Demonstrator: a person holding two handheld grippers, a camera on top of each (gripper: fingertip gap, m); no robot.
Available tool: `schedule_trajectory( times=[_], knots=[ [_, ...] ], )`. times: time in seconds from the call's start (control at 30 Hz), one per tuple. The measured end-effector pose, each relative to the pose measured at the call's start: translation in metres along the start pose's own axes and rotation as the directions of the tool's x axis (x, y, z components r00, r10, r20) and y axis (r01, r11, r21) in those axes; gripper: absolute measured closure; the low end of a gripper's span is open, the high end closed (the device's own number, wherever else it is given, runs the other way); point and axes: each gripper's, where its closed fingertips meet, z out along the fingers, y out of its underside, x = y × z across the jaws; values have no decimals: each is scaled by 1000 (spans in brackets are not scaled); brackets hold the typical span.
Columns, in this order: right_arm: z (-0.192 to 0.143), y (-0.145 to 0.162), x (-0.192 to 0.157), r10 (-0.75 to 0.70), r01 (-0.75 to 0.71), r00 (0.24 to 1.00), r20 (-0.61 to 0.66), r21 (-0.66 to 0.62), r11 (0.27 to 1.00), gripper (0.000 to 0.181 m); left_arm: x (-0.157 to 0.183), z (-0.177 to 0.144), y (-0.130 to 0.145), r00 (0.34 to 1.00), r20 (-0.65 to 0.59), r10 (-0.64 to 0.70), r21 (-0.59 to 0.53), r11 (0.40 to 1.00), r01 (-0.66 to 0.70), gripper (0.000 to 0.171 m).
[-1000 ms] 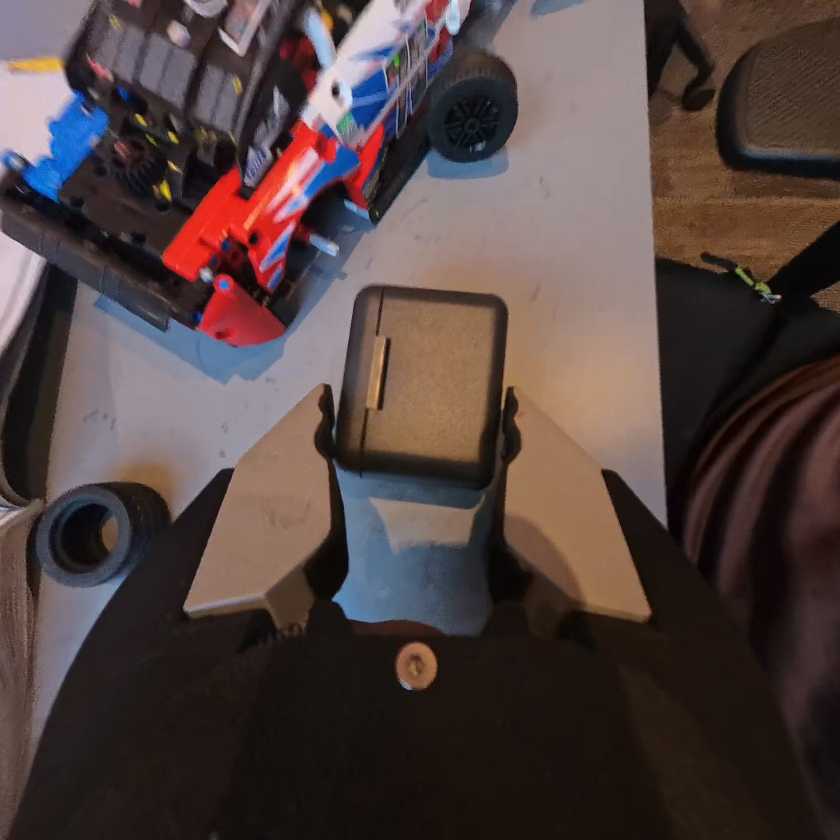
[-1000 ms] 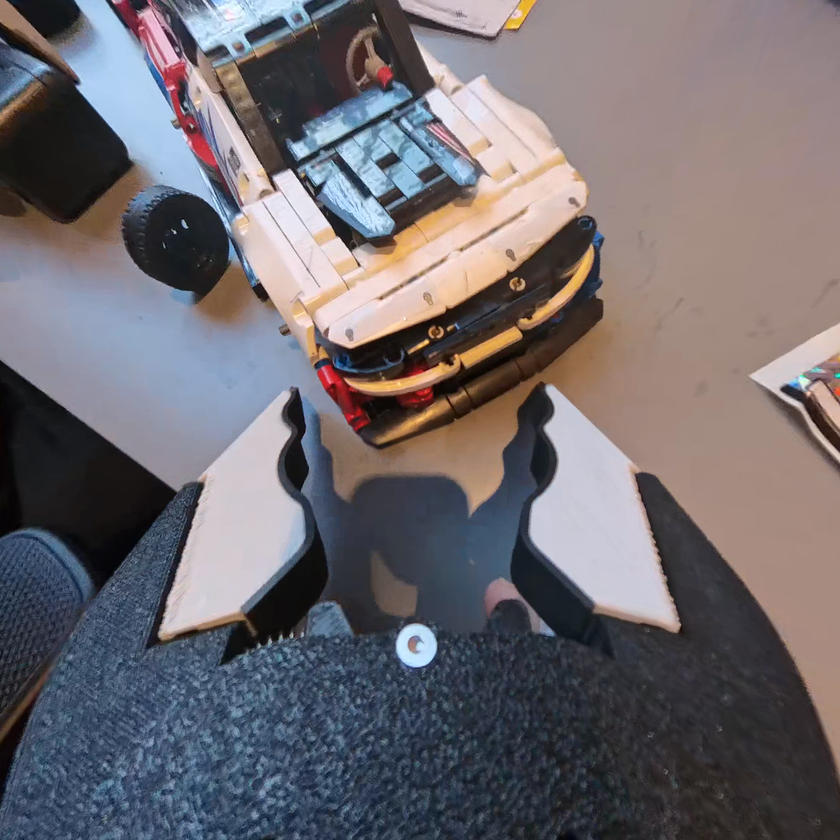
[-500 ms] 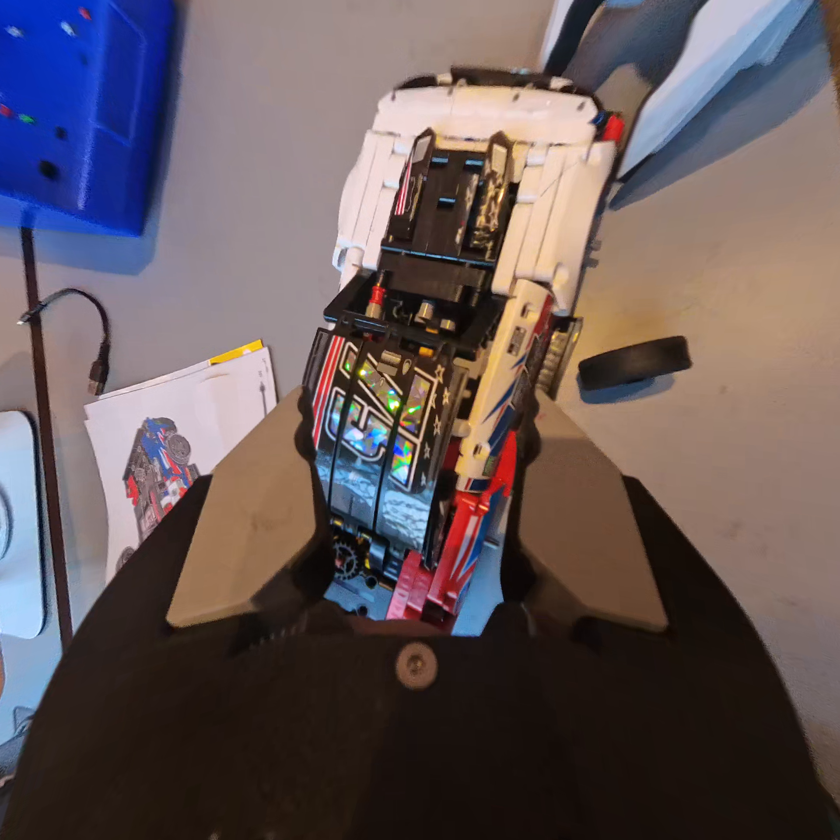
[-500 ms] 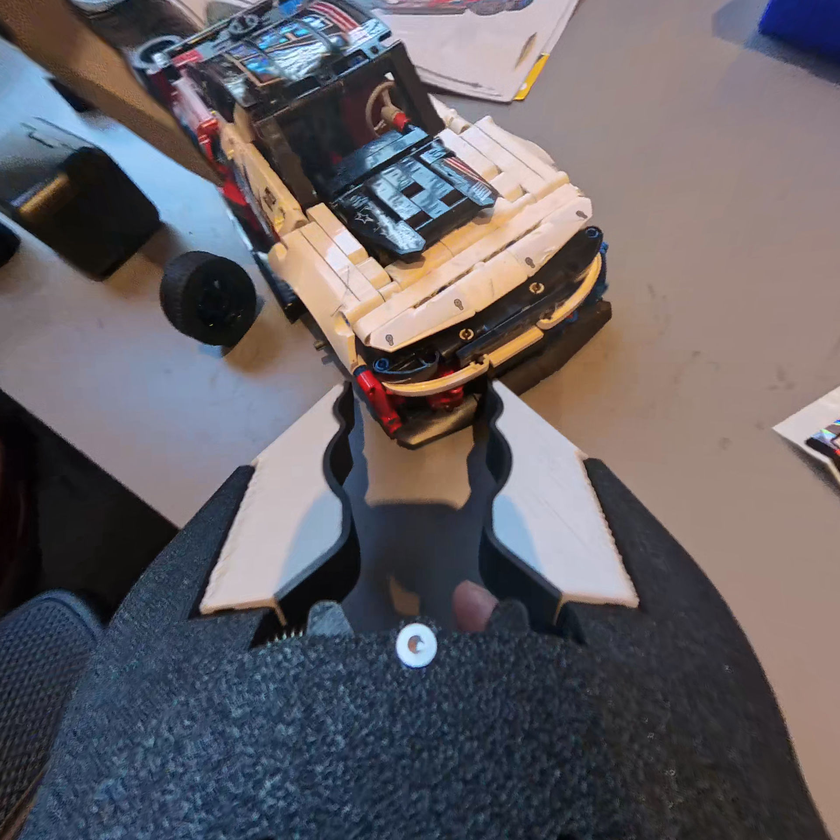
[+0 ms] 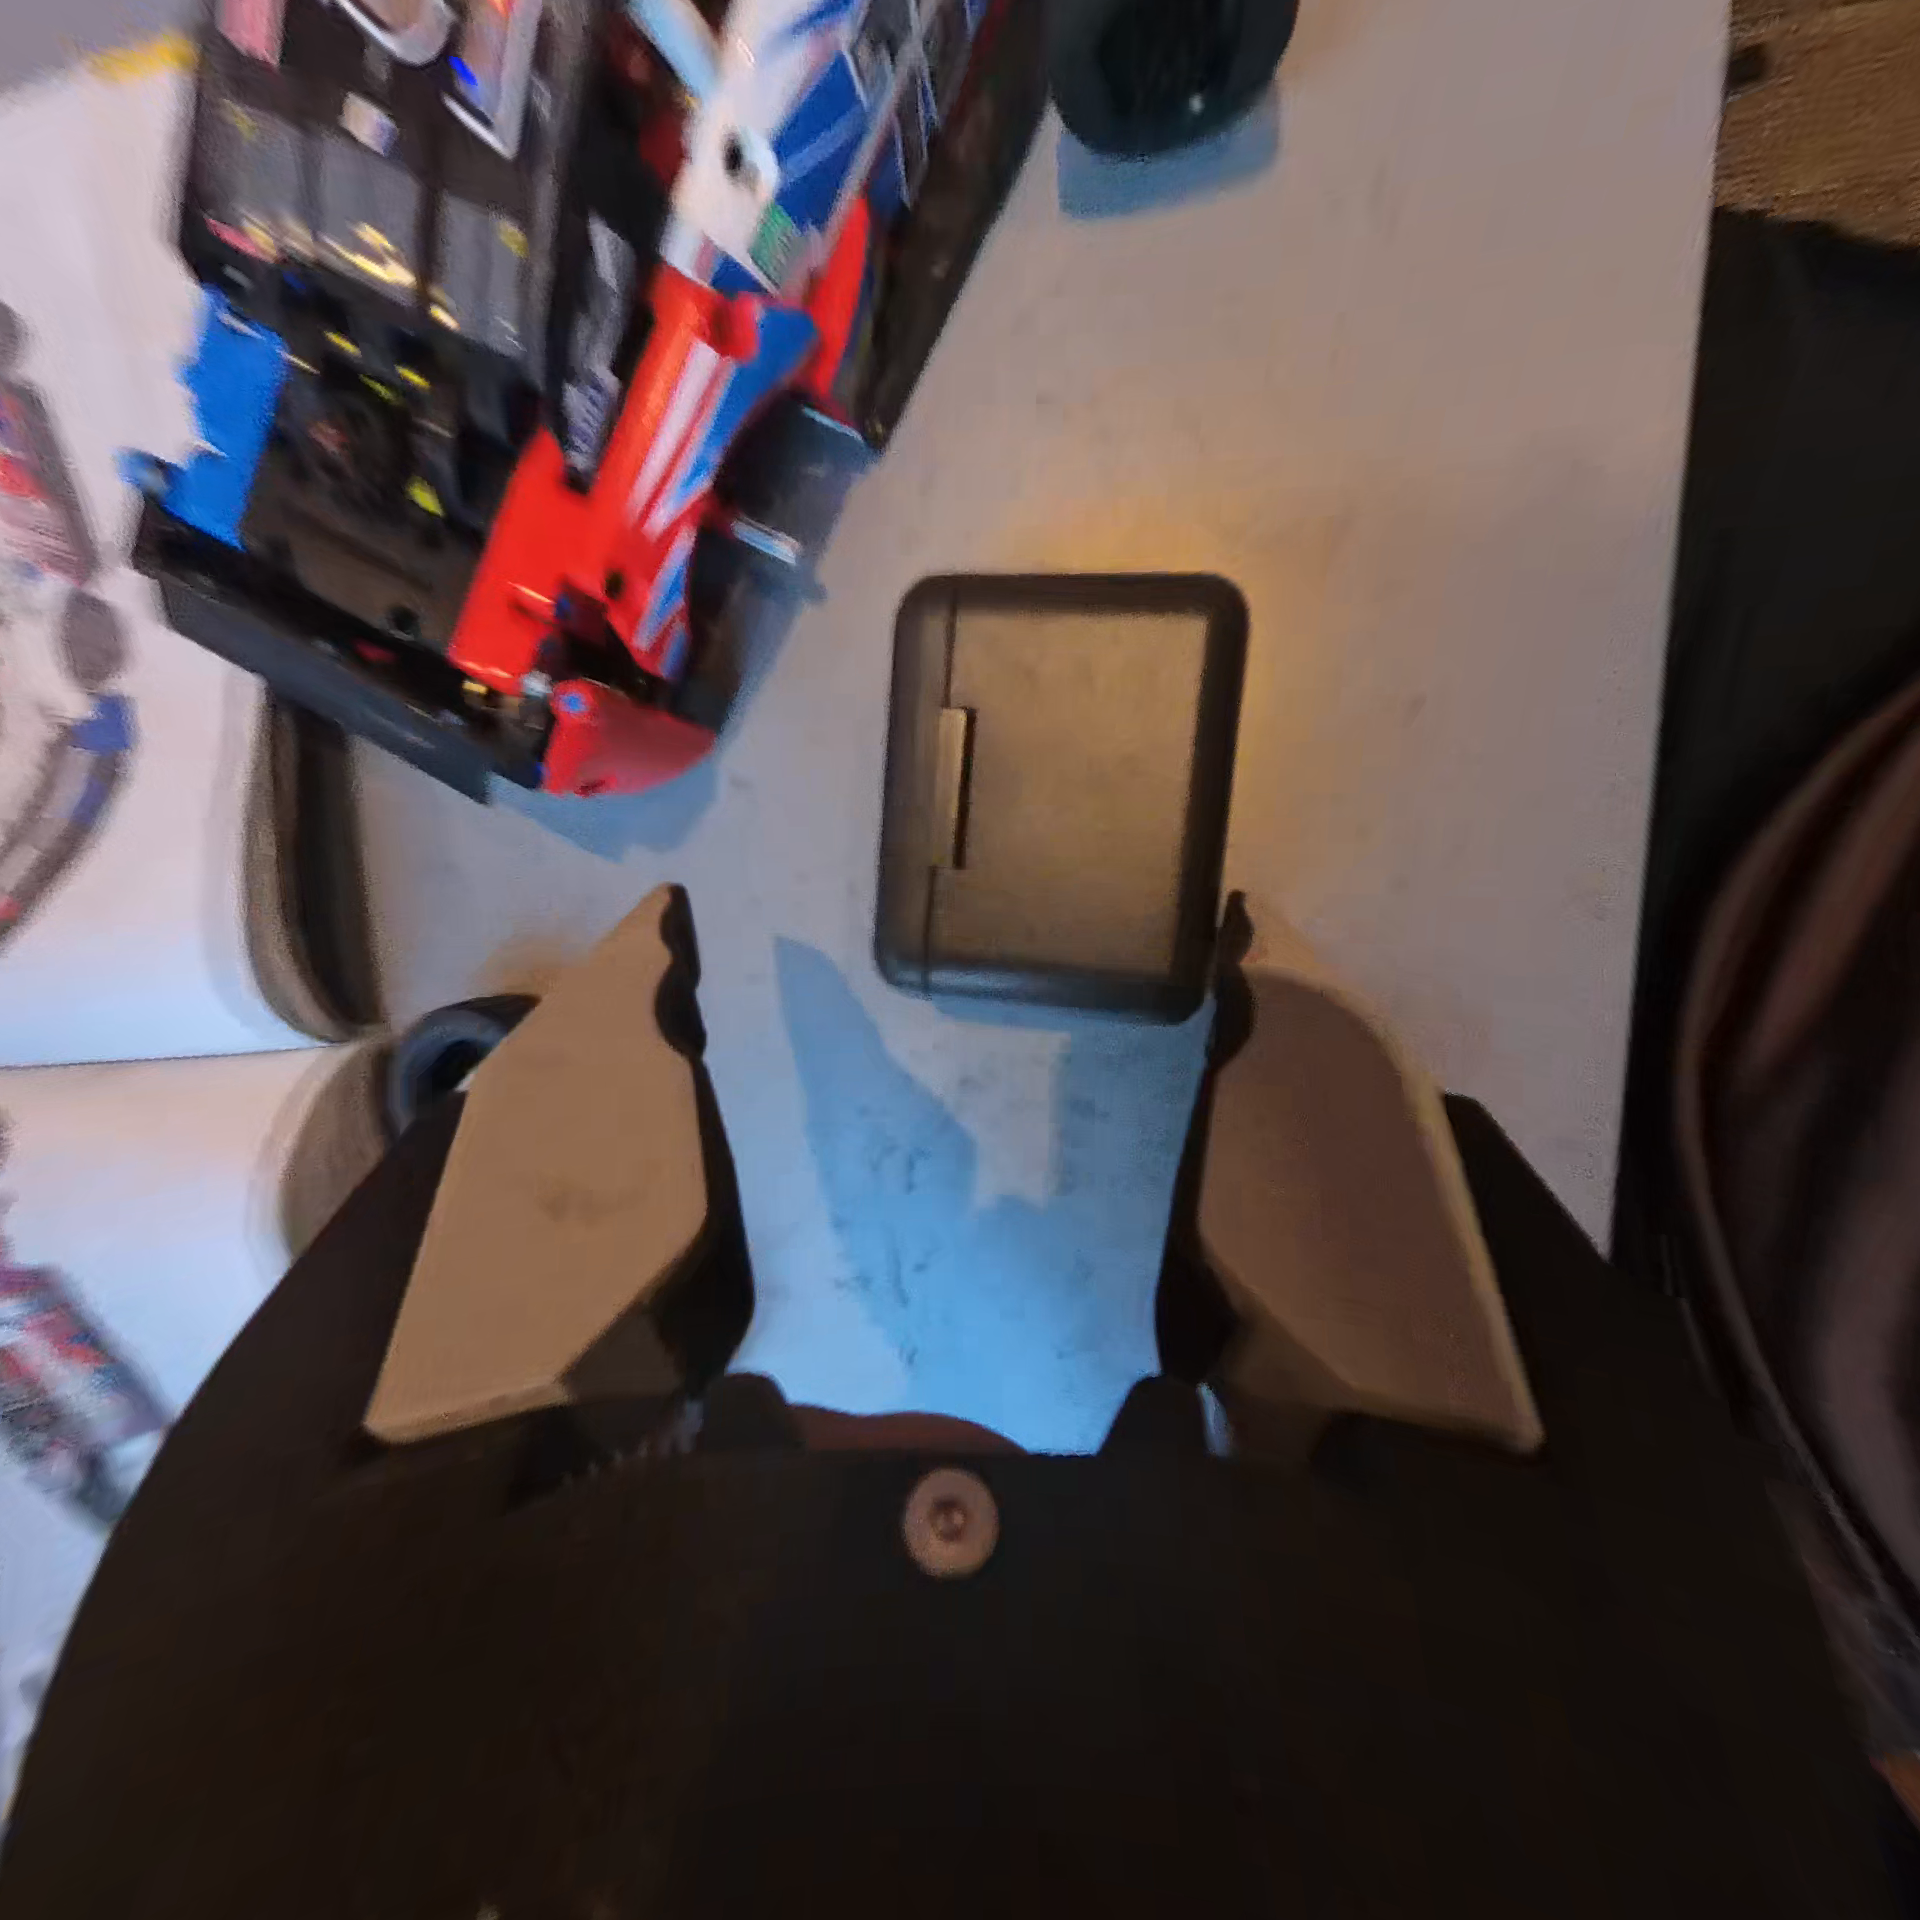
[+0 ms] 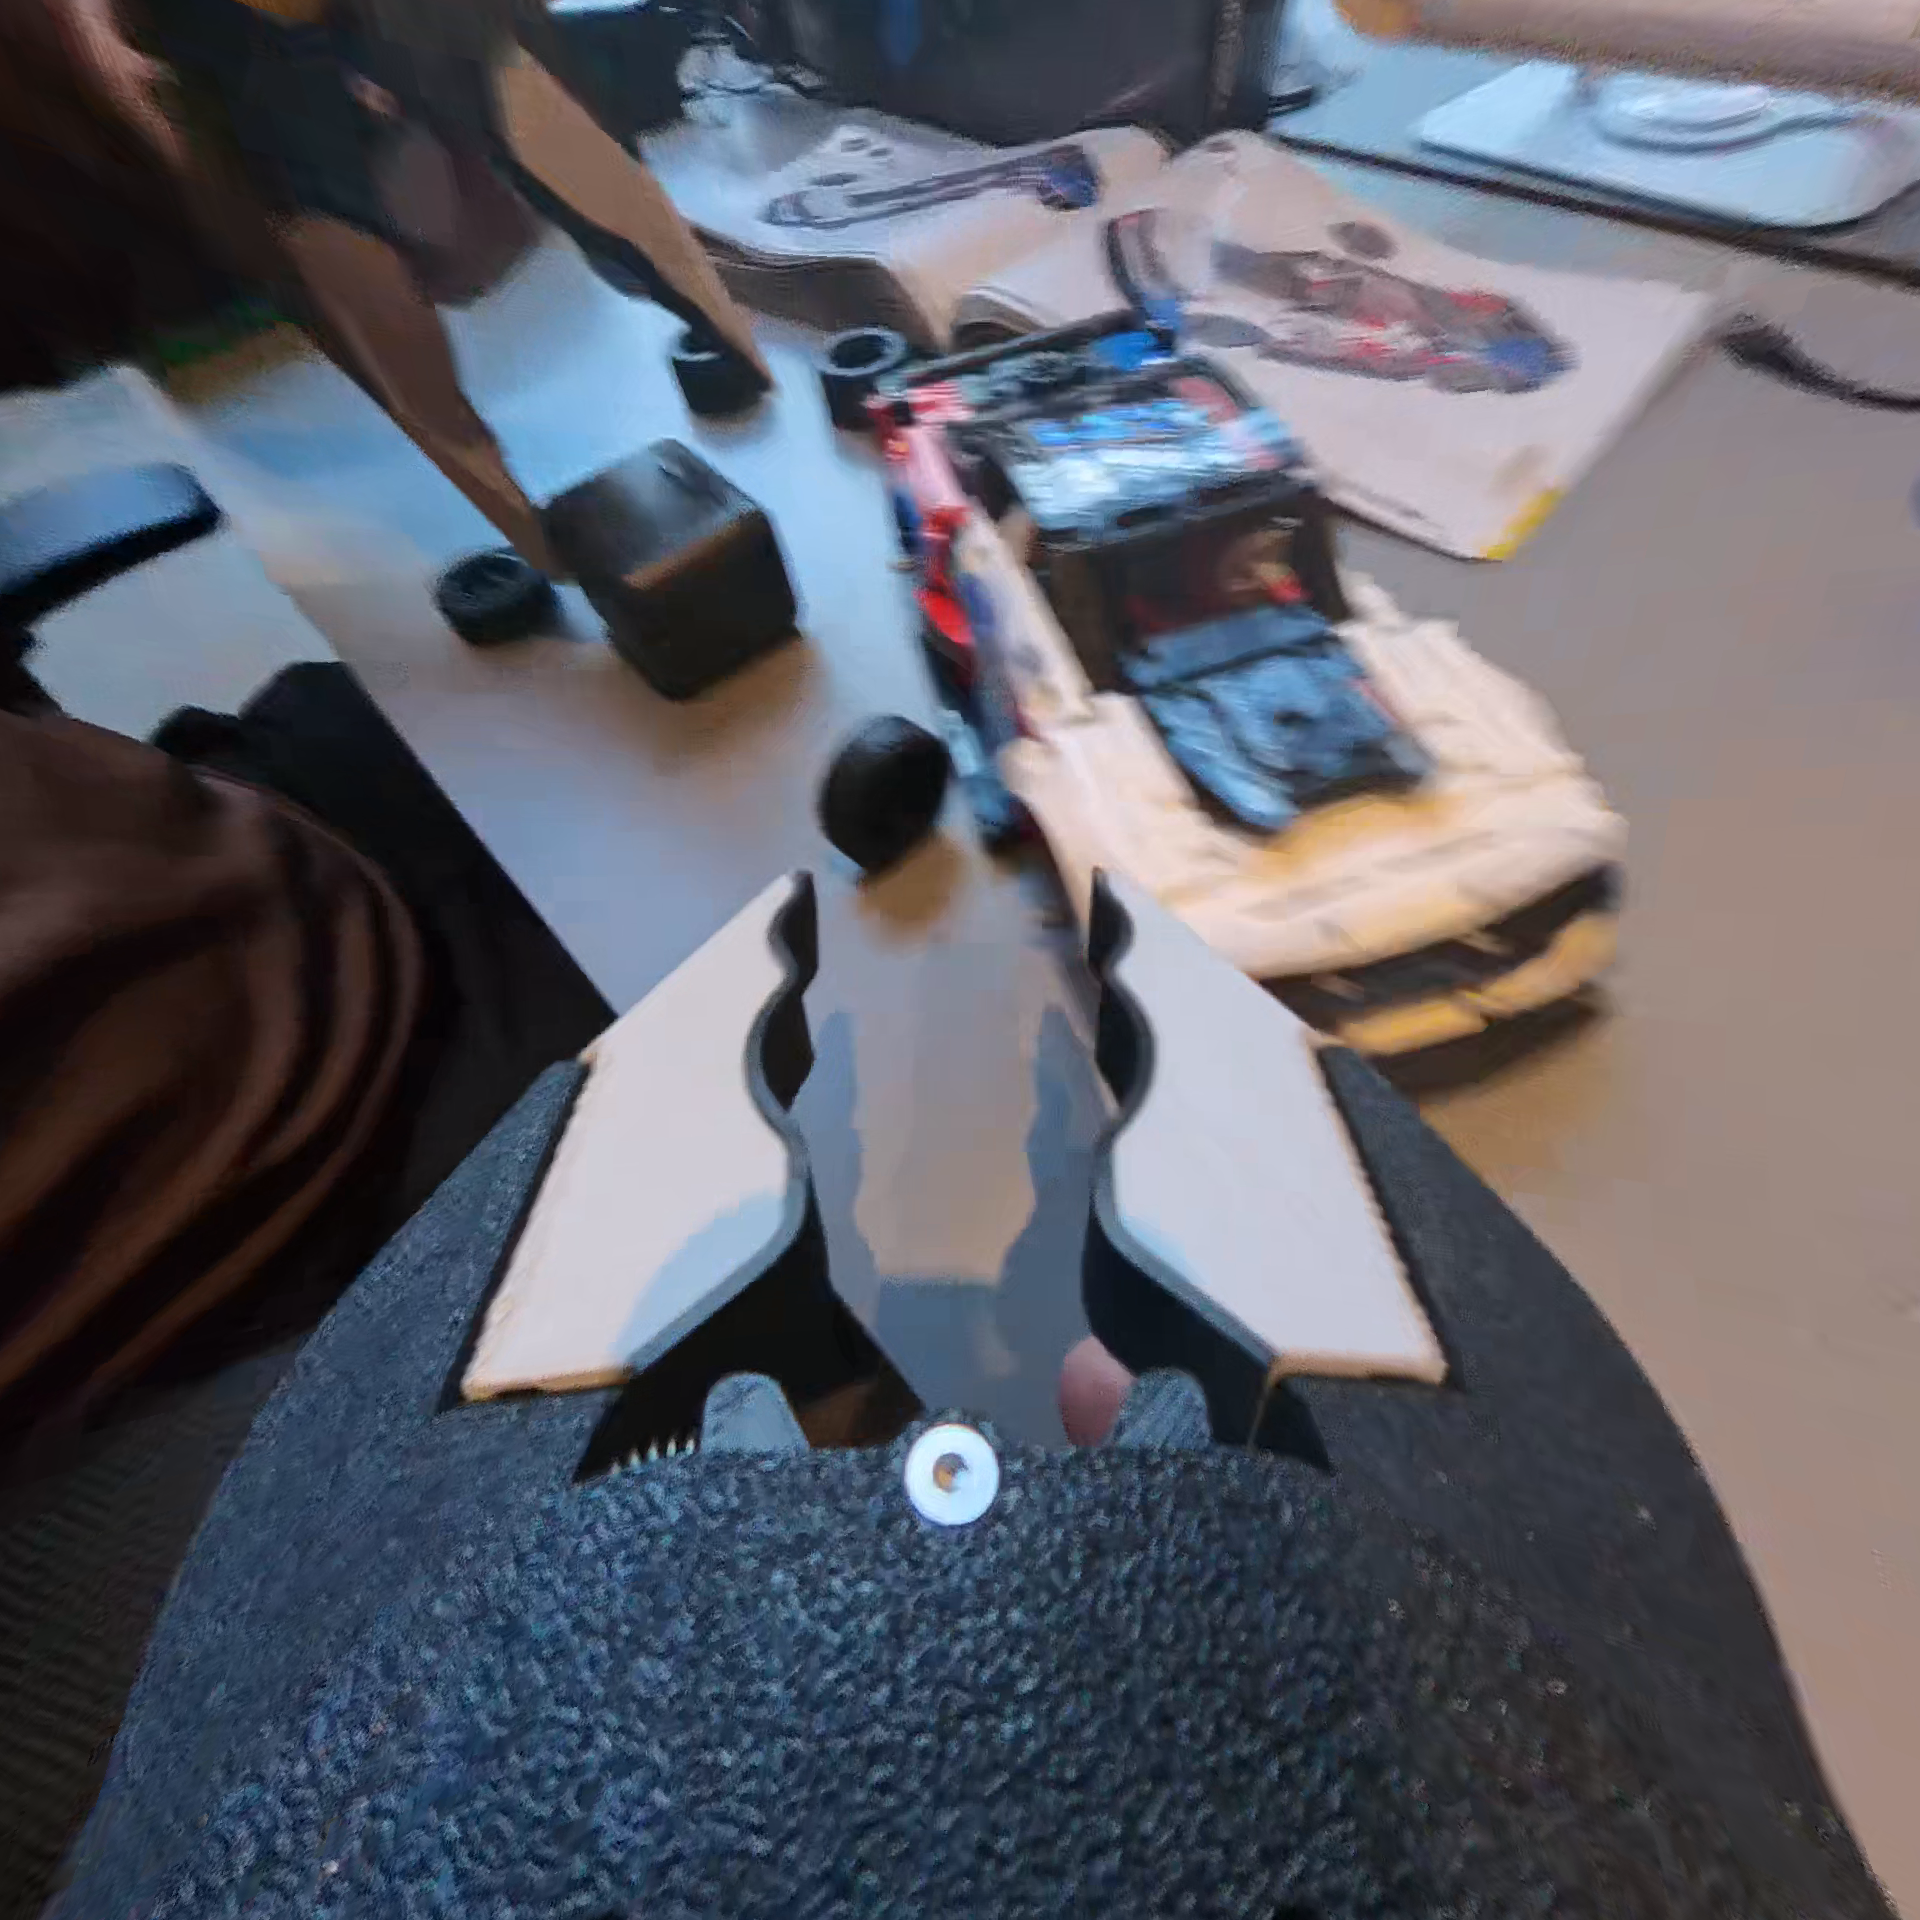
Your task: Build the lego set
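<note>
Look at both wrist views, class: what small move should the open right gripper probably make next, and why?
Probably ease the right gripper forward and slightly left to close on the loose black wheel. Both grippers are open and empty; that wheel lies on the table just beyond the right gripper's fingertips, beside the lego car. The left gripper faces a dark box instead.

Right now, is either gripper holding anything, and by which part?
Nothing is held. The left gripper is open just short of the dark rectangular plastic case; the right gripper is open over bare grey table.
</note>
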Motion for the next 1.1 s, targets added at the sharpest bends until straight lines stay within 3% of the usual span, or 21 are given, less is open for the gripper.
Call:
schedule_trajectory(
  times=[0.07,0.17,0.27,0.3,0.4,0.5,0.6,0.67,0.8,0.93,1.1],
  knots=[
    [32,3,-29,27,-26,999,27,-60,998,121,8,12,5,998,-50,-32,-13,999,31,84],
    [76,16,-36,6,-16,998,-62,-157,987,125,18,20,5,995,-82,-59,-6,998,58,100],
    [96,22,-27,-22,0,994,-106,-204,979,166,19,21,2,996,-48,-75,16,997,76,99],
    [94,19,-30,-19,0,996,-90,-204,979,171,20,21,1,995,-42,-86,23,996,87,99],
    [67,-6,-47,-6,3,999,-31,-83,997,171,29,23,-10,996,-32,-89,70,993,91,99],
    [8,-14,-24,-90,83,974,-209,-39,996,171,38,28,-25,996,-33,-82,113,990,86,99],
    [-63,10,49,-266,169,820,-507,-229,959,171,47,36,-47,998,-38,-51,163,985,56,99],
    [-88,36,95,-391,185,724,-568,-386,904,171,52,42,-60,999,-43,-29,188,981,37,99],
    [-74,80,139,-472,201,755,-455,-525,827,171,58,50,-82,998,-56,-13,233,972,26,100],
    [-55,84,137,-575,356,763,-295,-551,755,166,60,54,-90,999,-38,2,256,967,8,99],
    [-51,81,120,-470,361,869,-153,-453,815,140,59,60,-97,1000,7,-6,274,962,4,96]
  ],
)
